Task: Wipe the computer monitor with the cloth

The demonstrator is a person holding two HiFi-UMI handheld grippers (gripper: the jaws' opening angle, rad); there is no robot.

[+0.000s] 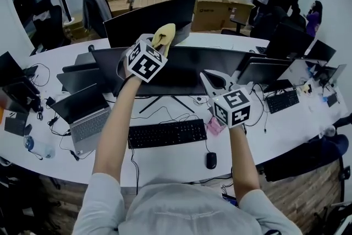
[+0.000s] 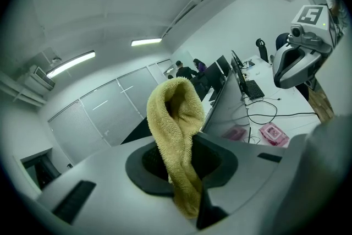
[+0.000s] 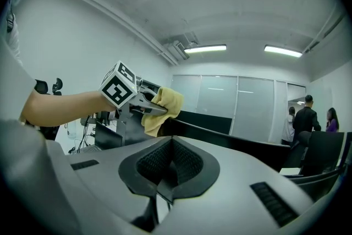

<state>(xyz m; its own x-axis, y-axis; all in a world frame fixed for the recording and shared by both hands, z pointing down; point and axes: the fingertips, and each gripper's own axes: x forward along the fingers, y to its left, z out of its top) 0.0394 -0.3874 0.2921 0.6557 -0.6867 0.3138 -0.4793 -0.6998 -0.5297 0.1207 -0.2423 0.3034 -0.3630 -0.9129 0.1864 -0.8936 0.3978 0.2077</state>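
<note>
A black keyboard (image 1: 166, 133) lies nearest on the white desk (image 1: 165, 165); beyond it the right gripper (image 1: 207, 77) hangs with jaws together, empty; farther, the left gripper (image 1: 158, 44) is clamped on a yellow terry cloth (image 1: 165, 34) at the top edge of the wide black computer monitor (image 1: 192, 66).

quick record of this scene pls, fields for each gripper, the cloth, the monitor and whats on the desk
left gripper: shut on the cloth, raised
right gripper: shut, empty, lower and to the right
cloth: yellow, held at the top edge of the monitor
monitor: wide, screen dark, facing the person
desk: keyboard, mouse, laptop at left
</note>
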